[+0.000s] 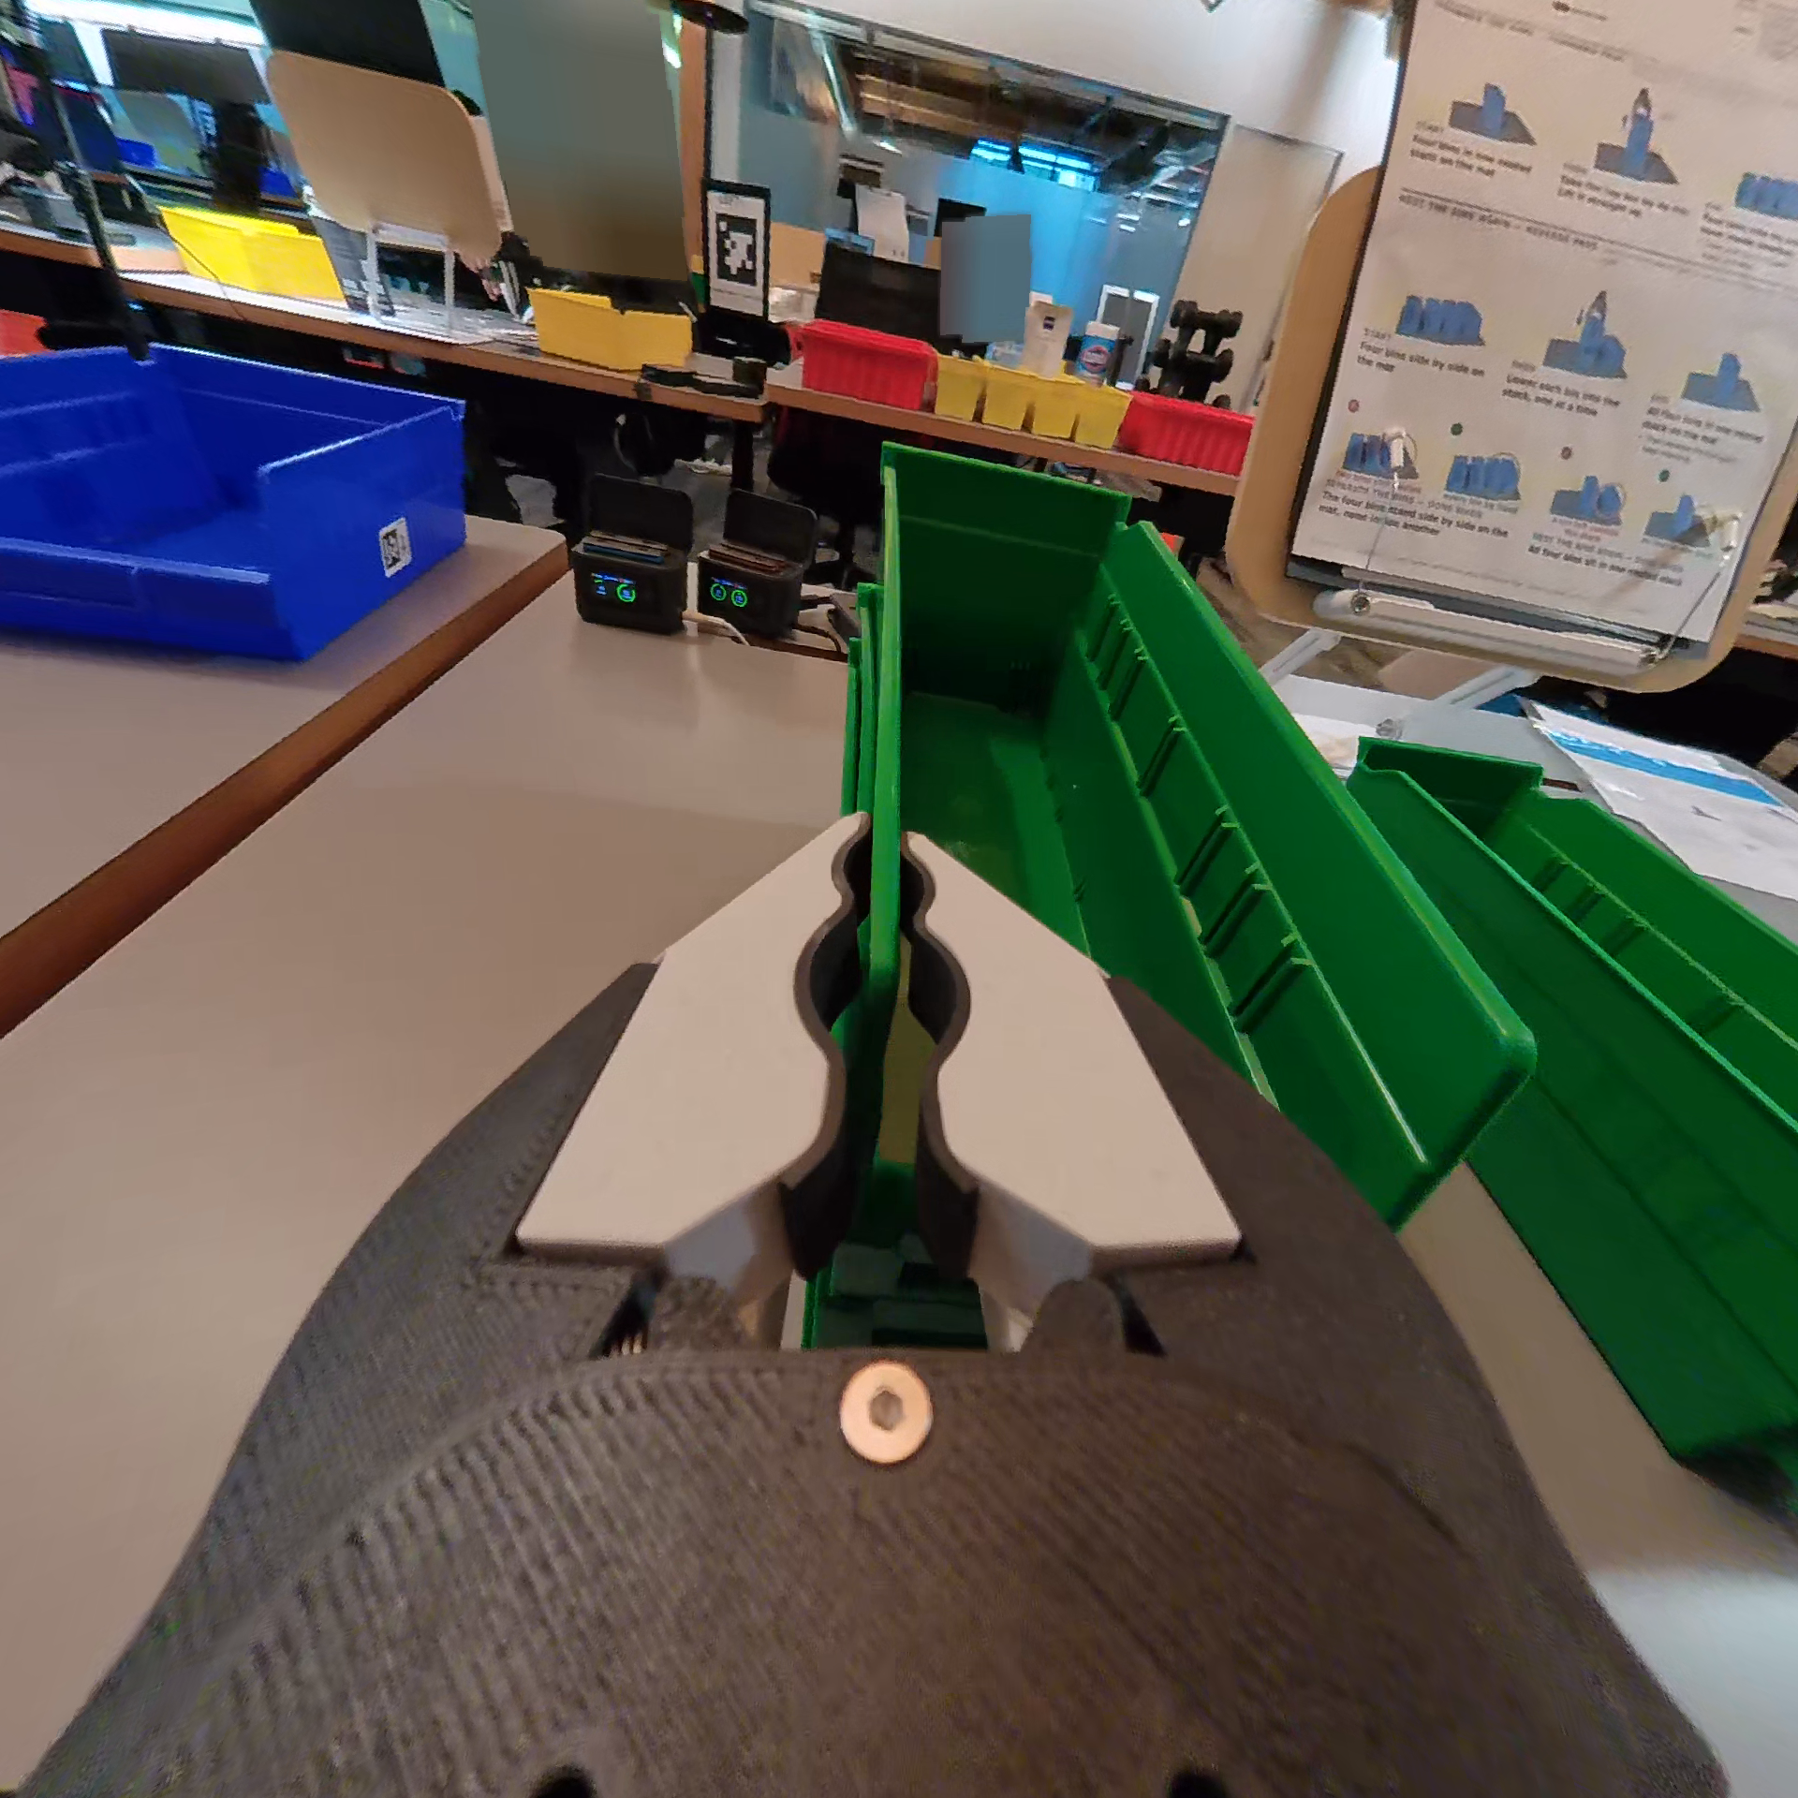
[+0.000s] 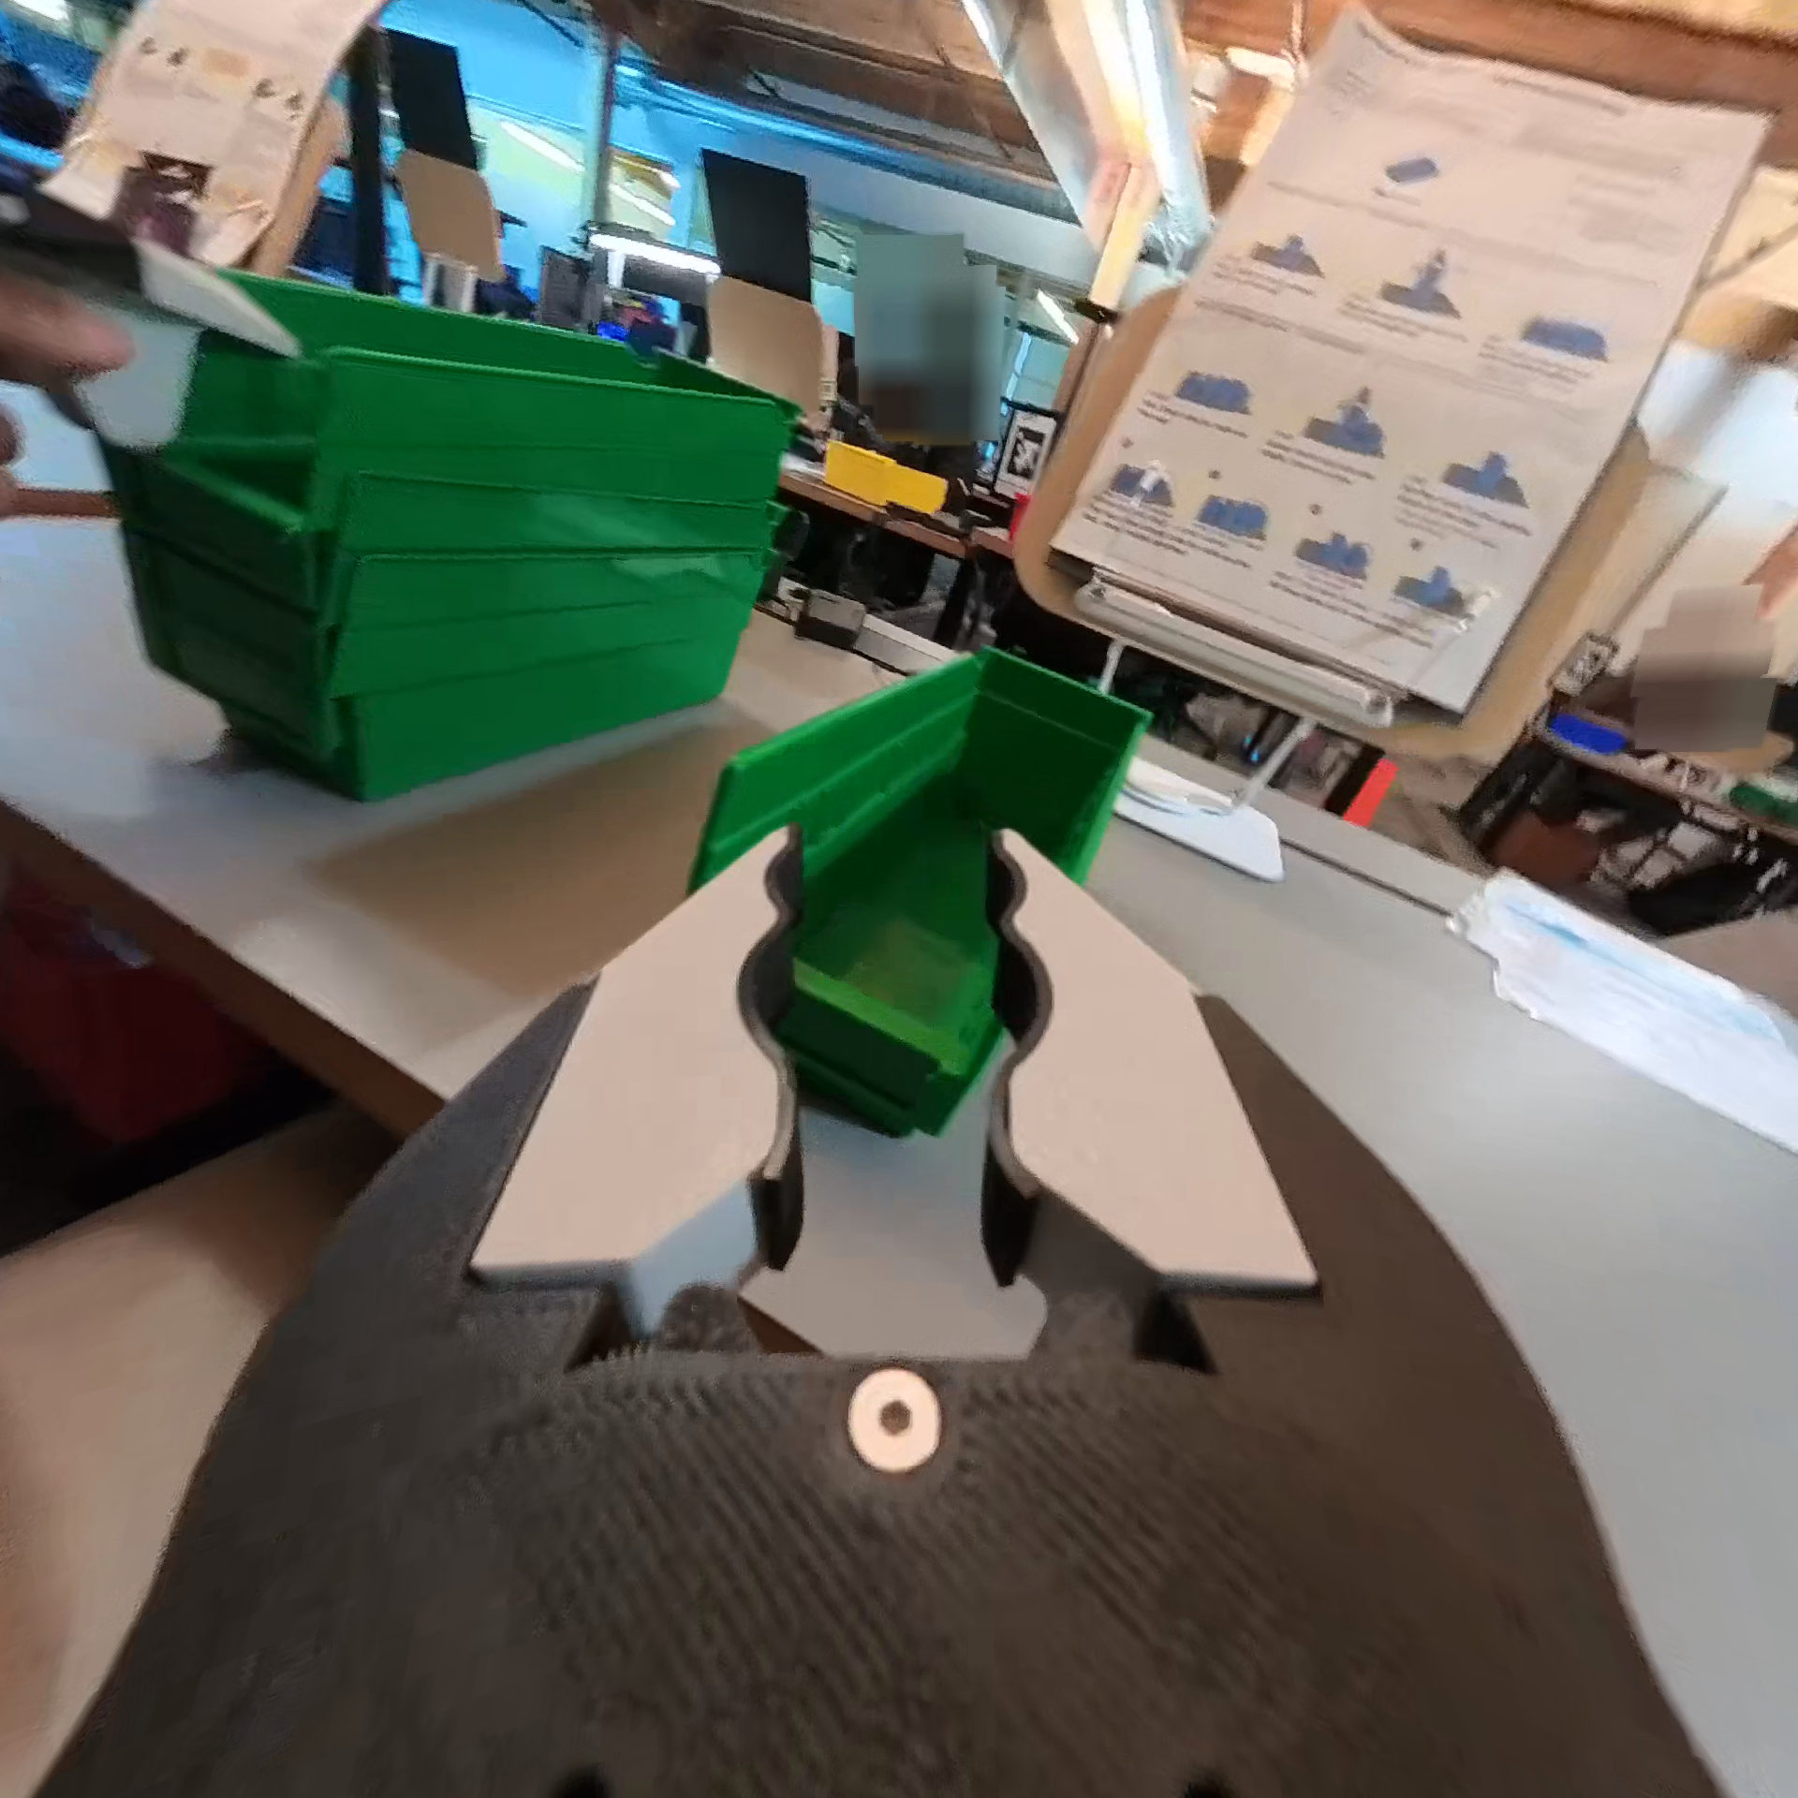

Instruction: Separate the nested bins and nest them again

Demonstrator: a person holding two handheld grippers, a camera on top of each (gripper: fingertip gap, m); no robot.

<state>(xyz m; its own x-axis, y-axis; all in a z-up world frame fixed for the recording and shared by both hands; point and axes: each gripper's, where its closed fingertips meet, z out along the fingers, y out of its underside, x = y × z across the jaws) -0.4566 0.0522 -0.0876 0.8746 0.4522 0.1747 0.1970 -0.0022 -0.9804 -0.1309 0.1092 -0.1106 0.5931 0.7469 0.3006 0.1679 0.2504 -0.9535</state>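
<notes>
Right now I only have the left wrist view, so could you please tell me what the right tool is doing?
Observer: The right tool is open and holds nothing. It points at the lone green bin on the table.
Operator: Does that bin touch the stack?
Observer: No, bare table shows between it and the green bin stack.
Operator: What is under my grip?
Observer: Several bins sit nested below the top bin, which the left tool clamps.
</notes>
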